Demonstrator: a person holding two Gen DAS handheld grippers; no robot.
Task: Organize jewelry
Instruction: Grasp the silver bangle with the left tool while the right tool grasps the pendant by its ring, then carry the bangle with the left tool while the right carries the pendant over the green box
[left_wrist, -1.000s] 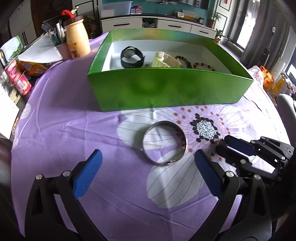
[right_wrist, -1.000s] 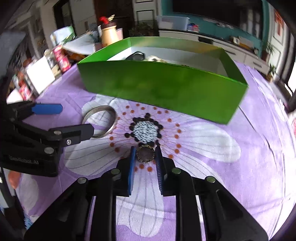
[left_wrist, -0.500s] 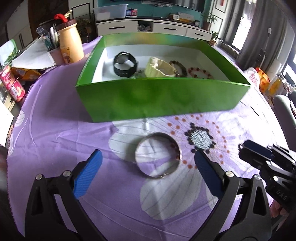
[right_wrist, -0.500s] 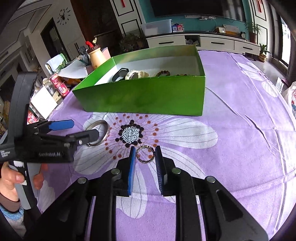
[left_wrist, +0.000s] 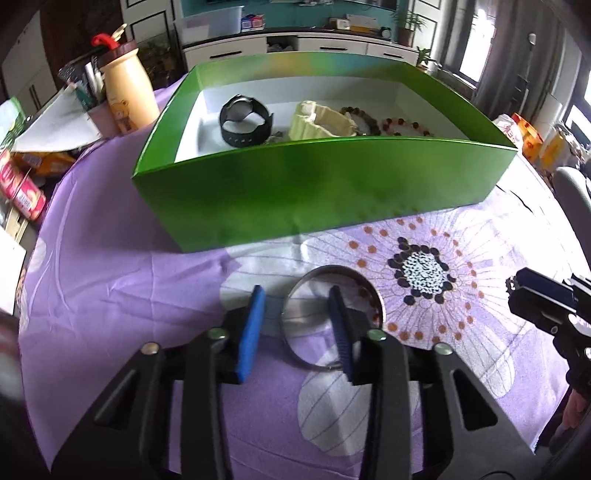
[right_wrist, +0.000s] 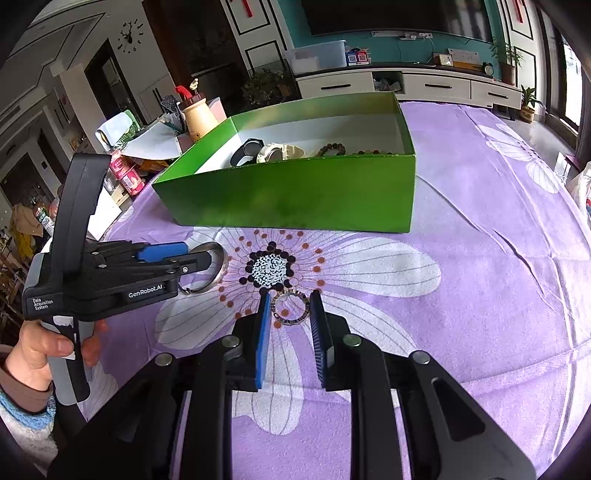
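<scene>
Currently left tool (left_wrist: 297, 308) has just been closing astride bangle (left_wrist: 332, 317) rim, not clamped; bangle may skid. Right tool (right_wrist: 289, 308) clamps small ring (right_wrist: 290, 308).

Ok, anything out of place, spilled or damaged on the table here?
Nothing stands out. The watch and bead bracelets lie inside the green box, which looks undamaged. Outside it, the right gripper is shut on a small ring. The left gripper has just been closing astride the silver bangle, not yet pressing it.
</scene>
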